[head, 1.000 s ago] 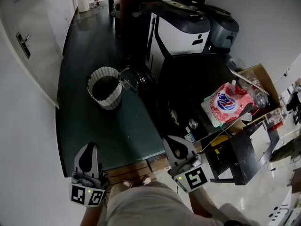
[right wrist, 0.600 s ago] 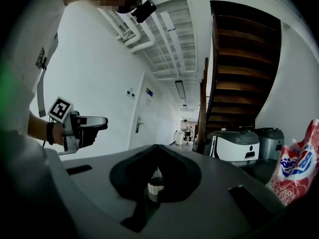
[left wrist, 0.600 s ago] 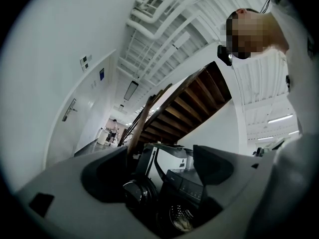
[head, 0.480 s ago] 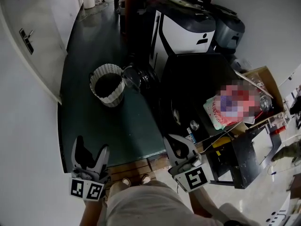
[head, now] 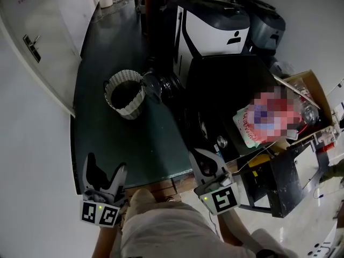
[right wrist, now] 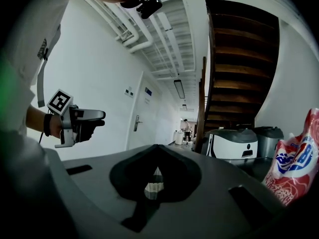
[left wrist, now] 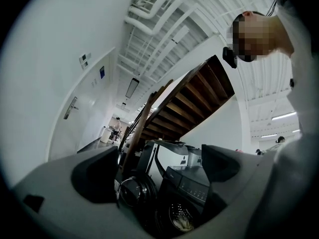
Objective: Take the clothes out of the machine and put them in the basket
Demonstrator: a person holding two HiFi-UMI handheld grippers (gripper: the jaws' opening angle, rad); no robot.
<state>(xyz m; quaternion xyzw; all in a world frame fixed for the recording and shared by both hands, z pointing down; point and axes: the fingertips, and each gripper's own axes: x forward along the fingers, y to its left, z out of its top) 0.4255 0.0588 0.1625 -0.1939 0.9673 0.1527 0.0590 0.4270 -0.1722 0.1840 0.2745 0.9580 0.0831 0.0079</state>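
The left hand-held gripper [head: 105,165] has just spread its jaws wide, with nothing between them. The right hand-held gripper [head: 200,155] has its jaws together, empty. This looks like readying for a reach. Only the left gripper view shows pale clothes [left wrist: 182,224] inside the black front-loading washing machine [left wrist: 192,183]. Only the head view shows the white woven basket [head: 129,109], on the dark floor beside the machine.
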